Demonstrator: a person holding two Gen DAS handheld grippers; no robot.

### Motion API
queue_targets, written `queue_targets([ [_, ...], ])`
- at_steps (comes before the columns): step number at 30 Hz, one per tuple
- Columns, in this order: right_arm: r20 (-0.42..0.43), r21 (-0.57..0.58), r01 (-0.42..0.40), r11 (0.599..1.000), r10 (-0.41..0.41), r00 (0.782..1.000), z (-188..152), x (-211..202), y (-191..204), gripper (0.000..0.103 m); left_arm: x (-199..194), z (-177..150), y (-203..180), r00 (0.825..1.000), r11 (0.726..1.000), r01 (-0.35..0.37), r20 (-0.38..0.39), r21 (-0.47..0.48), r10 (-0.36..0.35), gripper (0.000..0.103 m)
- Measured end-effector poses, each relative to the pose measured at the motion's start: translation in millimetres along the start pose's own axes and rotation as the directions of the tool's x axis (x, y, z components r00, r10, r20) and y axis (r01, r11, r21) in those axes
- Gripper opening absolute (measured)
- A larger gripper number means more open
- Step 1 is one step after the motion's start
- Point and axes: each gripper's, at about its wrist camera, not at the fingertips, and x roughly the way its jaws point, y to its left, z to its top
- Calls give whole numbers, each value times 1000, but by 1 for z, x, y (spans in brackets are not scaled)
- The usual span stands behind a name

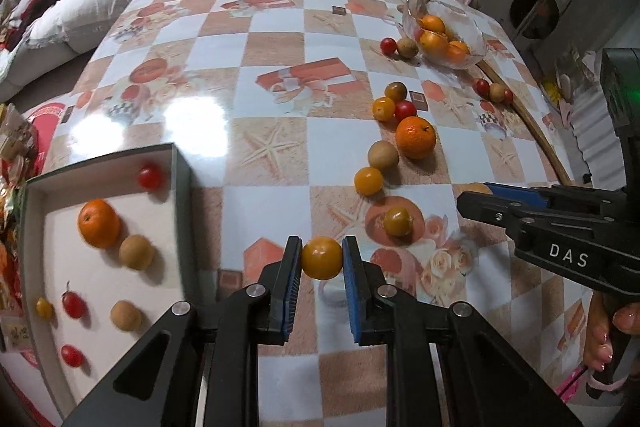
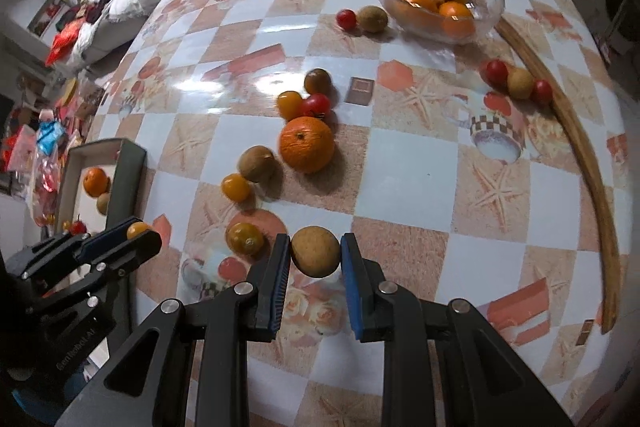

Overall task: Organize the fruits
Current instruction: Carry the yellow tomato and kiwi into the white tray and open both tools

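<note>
Amid scattered fruit, left gripper (image 1: pixel 321 258) clasps a yellow tomato (image 1: pixel 321 258), right gripper (image 2: pixel 315 257) a longan (image 2: pixel 315 257).

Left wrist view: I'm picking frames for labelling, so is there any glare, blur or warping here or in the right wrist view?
Left wrist view: two white glare patches on the tablecloth, fisheye bowing, fruit in the box slightly smeared. Right wrist view: milder sheen, same bowing, glass bowl and far fruit blurred.
</note>
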Motion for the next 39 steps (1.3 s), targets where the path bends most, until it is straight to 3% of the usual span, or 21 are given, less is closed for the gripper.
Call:
queue_targets([
  [21,9,-181,-36,983,38,999,-3,-24,85,28,-54,-47,69,997,987,-68,32,-142,73,22],
  [39,-87,-359,-158,920,135,987,-12,0,196,28,-80,-130,152,983,915,-180,-42,-361,177,22],
])
